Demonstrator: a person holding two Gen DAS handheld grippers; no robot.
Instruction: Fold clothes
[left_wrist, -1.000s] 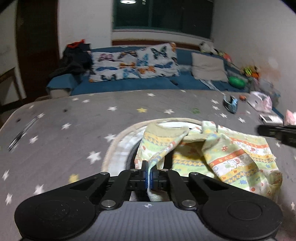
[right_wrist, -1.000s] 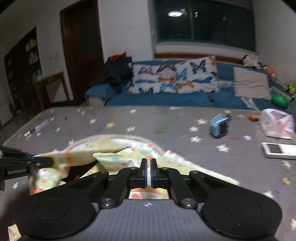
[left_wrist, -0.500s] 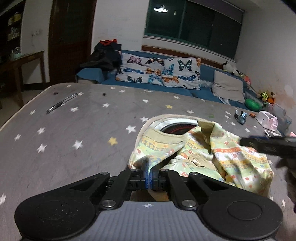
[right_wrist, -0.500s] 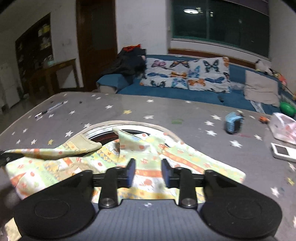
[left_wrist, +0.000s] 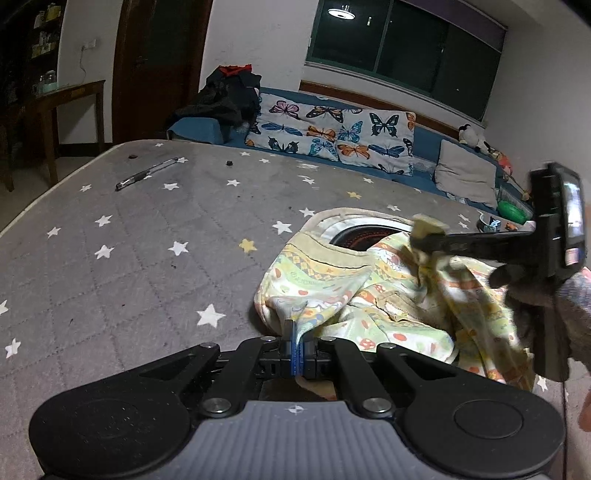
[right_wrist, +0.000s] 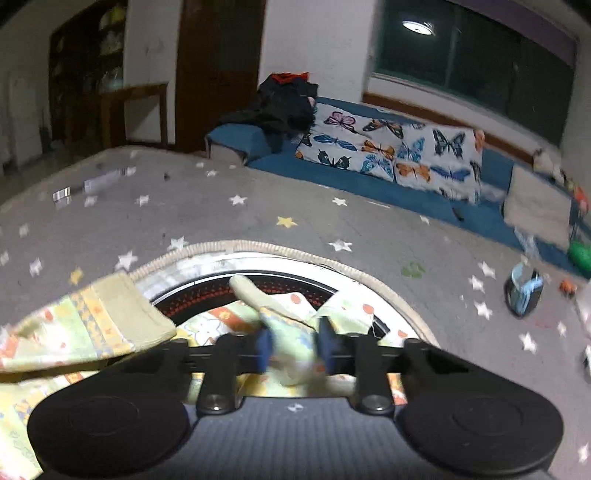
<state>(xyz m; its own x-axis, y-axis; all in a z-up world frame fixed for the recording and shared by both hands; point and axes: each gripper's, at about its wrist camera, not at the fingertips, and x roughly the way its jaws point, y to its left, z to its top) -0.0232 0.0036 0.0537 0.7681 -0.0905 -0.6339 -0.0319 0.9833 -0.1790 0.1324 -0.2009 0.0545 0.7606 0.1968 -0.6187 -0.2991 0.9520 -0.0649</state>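
Observation:
A yellow-green patterned child's garment (left_wrist: 373, 295) lies crumpled on the grey star-print mattress (left_wrist: 147, 258), over a round mat (left_wrist: 354, 225). My left gripper (left_wrist: 295, 347) is shut on the garment's near left edge. My right gripper (right_wrist: 293, 349) is open, its jaws standing on either side of a raised fold of the garment (right_wrist: 280, 314). The right gripper also shows in the left wrist view (left_wrist: 424, 236), with cloth at its tip. A cuff with a beige band (right_wrist: 122, 306) sticks out to the left.
A pen (left_wrist: 147, 173) lies far left on the mattress. A blue sofa with a butterfly pillow (left_wrist: 332, 133), dark clothes (left_wrist: 225, 96) and a grey cushion (left_wrist: 465, 173) runs along the back. A small blue object (right_wrist: 524, 291) and toys lie at the right.
My right gripper opened, moved forward and now straddles a fold of the garment. My left gripper stayed shut on the edge while its view swung left.

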